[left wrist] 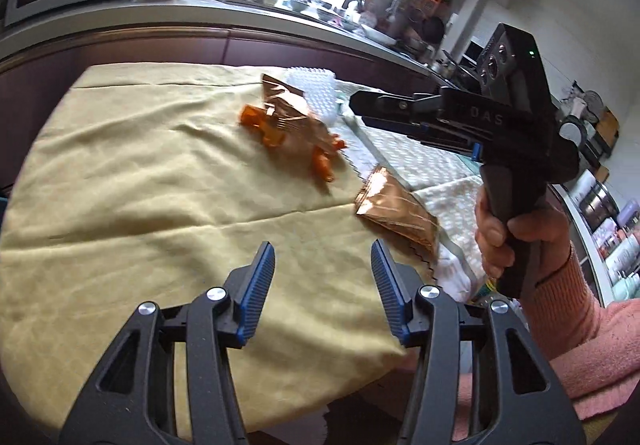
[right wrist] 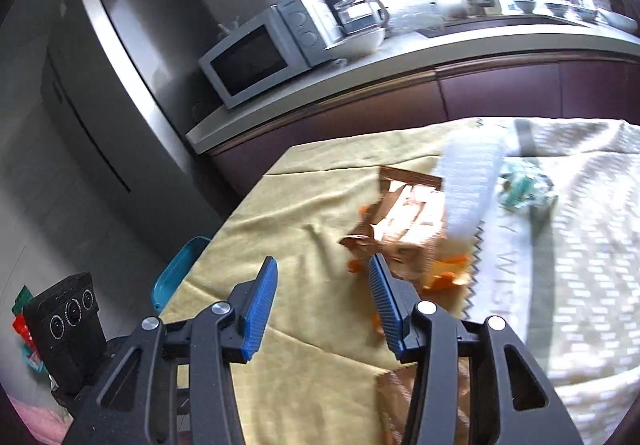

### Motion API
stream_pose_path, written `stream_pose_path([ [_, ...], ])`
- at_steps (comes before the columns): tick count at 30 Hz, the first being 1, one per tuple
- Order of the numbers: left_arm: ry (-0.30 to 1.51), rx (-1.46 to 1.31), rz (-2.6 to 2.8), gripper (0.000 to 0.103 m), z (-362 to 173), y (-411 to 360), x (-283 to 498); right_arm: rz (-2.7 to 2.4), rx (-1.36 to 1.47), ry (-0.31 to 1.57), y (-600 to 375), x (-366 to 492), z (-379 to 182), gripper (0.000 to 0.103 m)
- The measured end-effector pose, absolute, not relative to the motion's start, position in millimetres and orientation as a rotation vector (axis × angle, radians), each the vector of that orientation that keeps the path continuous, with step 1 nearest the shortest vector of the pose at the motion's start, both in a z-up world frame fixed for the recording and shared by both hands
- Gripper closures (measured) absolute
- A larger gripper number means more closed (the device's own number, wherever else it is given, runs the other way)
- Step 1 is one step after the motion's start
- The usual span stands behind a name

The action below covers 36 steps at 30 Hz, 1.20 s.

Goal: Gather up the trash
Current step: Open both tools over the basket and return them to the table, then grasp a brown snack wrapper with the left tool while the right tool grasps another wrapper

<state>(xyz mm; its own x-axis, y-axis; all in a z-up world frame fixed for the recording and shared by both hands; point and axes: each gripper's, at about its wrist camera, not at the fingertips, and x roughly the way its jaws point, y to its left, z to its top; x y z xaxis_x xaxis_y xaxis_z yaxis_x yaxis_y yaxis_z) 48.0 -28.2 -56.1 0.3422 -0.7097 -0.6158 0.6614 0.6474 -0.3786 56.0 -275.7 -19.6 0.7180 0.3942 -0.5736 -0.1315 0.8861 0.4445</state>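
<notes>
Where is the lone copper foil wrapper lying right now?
In the left wrist view the copper foil wrapper lies right of centre, straddling the yellow cloth and the patterned white cloth, nearer the camera than the orange-and-foil trash pile.

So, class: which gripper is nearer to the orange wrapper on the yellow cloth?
Right. The right gripper hovers just short of the orange wrapper, which lies by its right fingertip. The left gripper is farther back over bare yellow cloth. Both are open and empty.
</notes>
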Motion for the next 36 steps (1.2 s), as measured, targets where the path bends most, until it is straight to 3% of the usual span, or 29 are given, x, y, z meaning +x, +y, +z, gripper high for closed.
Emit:
stream_pose_path([
  [10, 0.977, -0.020, -1.099, 0.053, -78, -112, 31, 0.193, 0.458, 0.787, -343, 19, -62, 0.057],
  [22, 1.138, -0.196, -1.145, 0.052, -96, -141, 69, 0.303, 0.630, 0.832, -346, 15, -84, 0.058],
  [25, 1.135, -0.207, -1.121, 0.057, -96, -137, 73, 0.339, 0.643, 0.834, -341, 16, -83, 0.058],
  [30, 1.150, -0.224, -1.053, 0.083, -99, -125, 79, 0.375, 0.646, 0.845, -332, 21, -82, 0.058],
  [36, 1.098, -0.215, -1.017, 0.091, -89, -106, 80, 0.372, 0.584, 0.808, -322, 35, -66, 0.058],
])
